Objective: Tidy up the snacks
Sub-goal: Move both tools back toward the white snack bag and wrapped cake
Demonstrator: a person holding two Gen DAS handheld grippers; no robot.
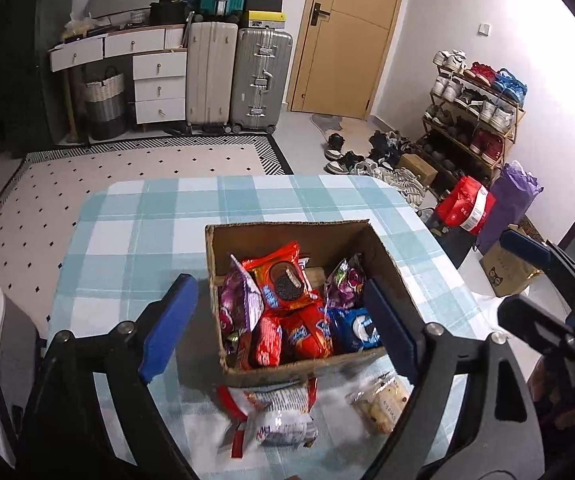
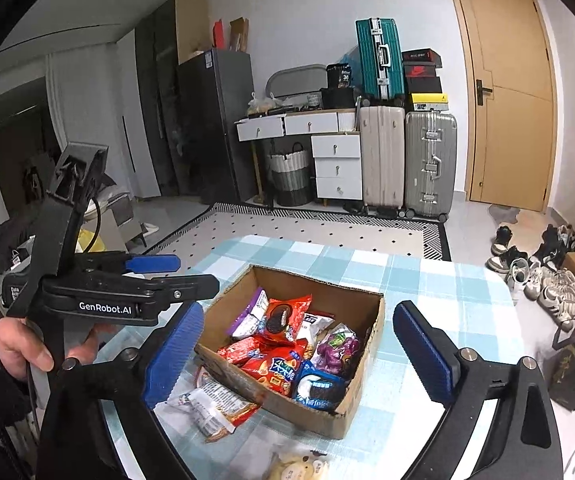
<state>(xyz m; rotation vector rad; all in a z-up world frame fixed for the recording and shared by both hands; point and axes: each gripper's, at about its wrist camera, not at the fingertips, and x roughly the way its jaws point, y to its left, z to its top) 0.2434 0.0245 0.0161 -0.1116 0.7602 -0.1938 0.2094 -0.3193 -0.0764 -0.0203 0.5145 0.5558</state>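
Note:
An open cardboard box [image 1: 387, 258] [image 2: 361, 400] stands on a table with a blue checked cloth [image 1: 135, 236] [image 2: 427, 280]. It holds several snack packs: red Oreo [image 1: 285, 276], blue Oreo [image 1: 357, 328], purple packs [image 1: 345, 284]. A red-and-white snack pack [image 1: 275, 416] [image 2: 213, 404] and a clear pack of pale biscuits [image 1: 381, 404] [image 2: 295, 468] lie on the cloth in front of the box. My left gripper [image 1: 285, 328] is open and empty above the box's near side; it shows in the right wrist view [image 2: 159, 272]. My right gripper [image 2: 301, 356] is open and empty above the box.
The table's far edge drops to a dotted rug [image 1: 127, 168]. Suitcases [image 1: 261, 80], a drawer unit [image 1: 159, 88] and a door [image 1: 347, 40] stand behind. Shoes and a rack [image 1: 471, 120] and bags [image 1: 465, 204] are on the right.

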